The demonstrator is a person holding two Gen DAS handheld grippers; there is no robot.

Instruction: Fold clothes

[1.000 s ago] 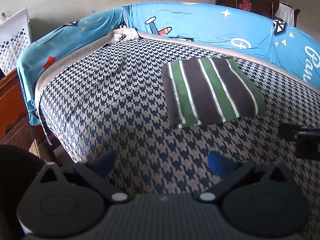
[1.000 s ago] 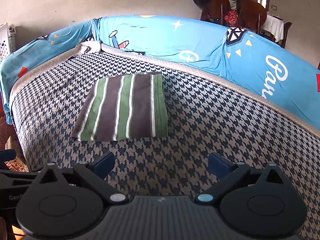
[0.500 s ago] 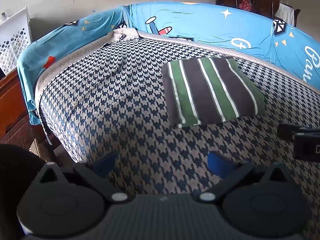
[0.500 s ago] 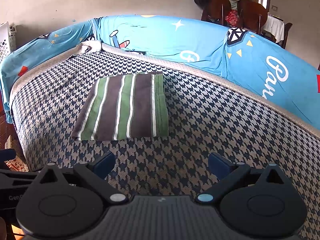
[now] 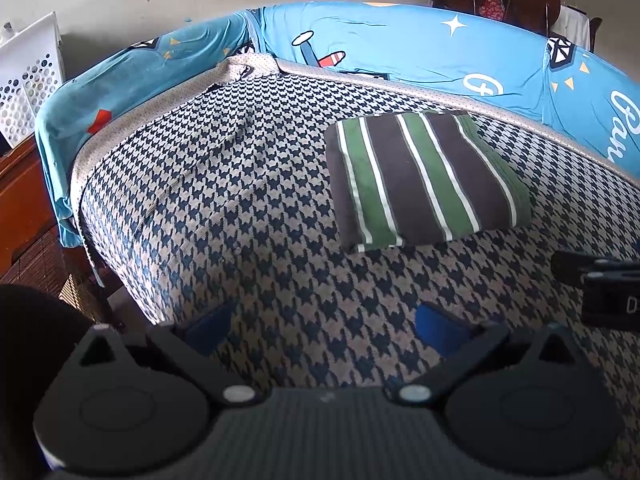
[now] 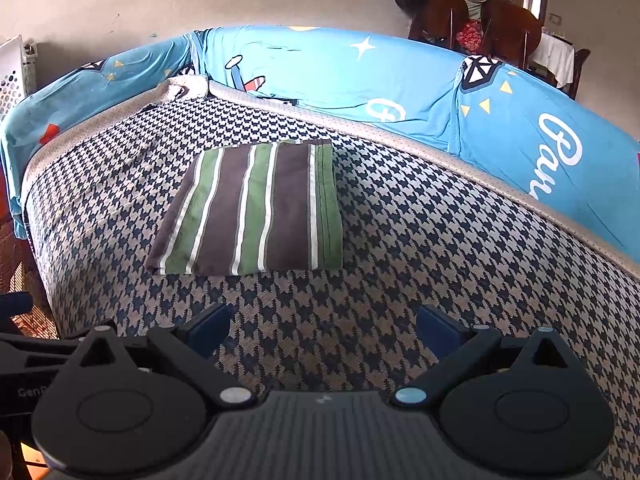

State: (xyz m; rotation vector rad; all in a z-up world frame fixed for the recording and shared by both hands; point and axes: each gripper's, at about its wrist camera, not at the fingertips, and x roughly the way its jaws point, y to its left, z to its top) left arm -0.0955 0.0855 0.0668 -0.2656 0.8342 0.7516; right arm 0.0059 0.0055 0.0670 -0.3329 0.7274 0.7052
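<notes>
Item: one folded striped garment [image 6: 250, 212], green and dark brown bands parted by thin white lines, folded to a flat rectangle and lying on the houndstooth cover [image 6: 420, 240] of the bed. Taking the garment as my landmark: the cover spreads out from under it on every side, and I see no other clothing on it. Beyond the garment's far edge runs a pale dotted border [image 5: 400, 86], and past that a blue printed sheet [image 6: 360, 76] with a star, an aeroplane and white lettering, draped along the far side and round the left corner of the bed. Farther off, behind the sheet and to the right of the garment, stand dark wooden chairs [image 6: 480, 20] with clothes heaped on them. To the far left of the garment, against the wall, I note a white perforated basket [image 5: 28, 84]. On the near side of the garment, well apart from it, my left hand-held gripper [image 5: 320, 320] has its blue-padded fingers spread wide over the cover, with nothing between them. My right hand-held gripper [image 6: 324, 324] is likewise wide apart and empty, also short of the garment's near edge.
</notes>
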